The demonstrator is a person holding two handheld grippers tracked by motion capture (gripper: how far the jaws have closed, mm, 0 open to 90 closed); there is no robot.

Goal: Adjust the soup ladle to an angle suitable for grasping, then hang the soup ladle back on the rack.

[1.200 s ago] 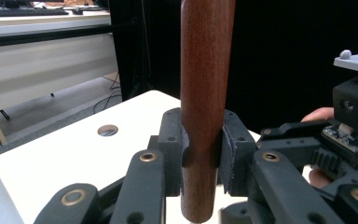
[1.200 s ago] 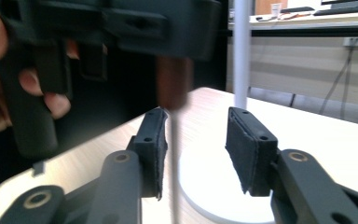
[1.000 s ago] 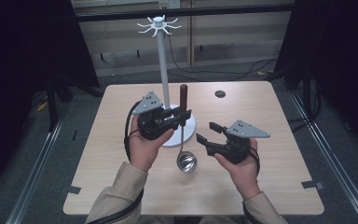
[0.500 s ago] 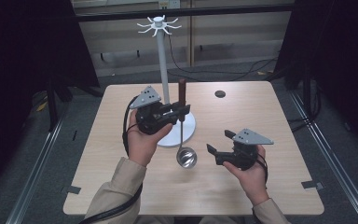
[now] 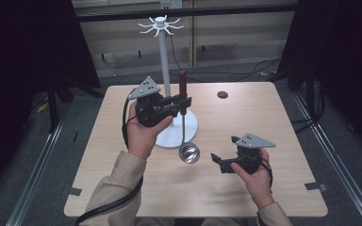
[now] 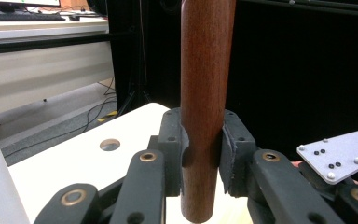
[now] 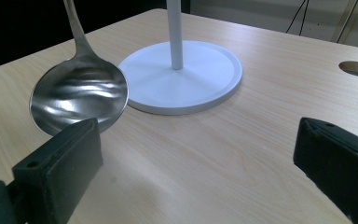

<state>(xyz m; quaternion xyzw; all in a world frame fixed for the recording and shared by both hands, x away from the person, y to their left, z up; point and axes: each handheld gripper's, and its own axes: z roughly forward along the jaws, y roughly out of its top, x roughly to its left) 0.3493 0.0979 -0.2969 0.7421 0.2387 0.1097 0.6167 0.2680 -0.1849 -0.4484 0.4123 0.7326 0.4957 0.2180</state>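
A ladle hangs upright with its steel bowl (image 5: 189, 153) just above the table. My left gripper (image 5: 183, 101) is shut on its dark wooden handle (image 6: 205, 93), in front of the white hook stand (image 5: 162, 70). In the left gripper view the pads (image 6: 231, 154) press both sides of the handle. My right gripper (image 5: 217, 162) is low over the table, right of the bowl (image 7: 77, 95). Its jaws have just been opening and stand wide apart, with only bare tabletop between them.
The stand's round white base (image 7: 186, 74) sits at mid-table, right behind the ladle bowl. A small round hole (image 5: 222, 94) lies in the tabletop at the far right. Bare wood (image 5: 283, 141) stretches to the right, with dark floor and cables beyond the table.
My right gripper has drawn away from the ladle toward the near right, sunk lower, and its jaws have spread. The left gripper and the ladle have barely moved.
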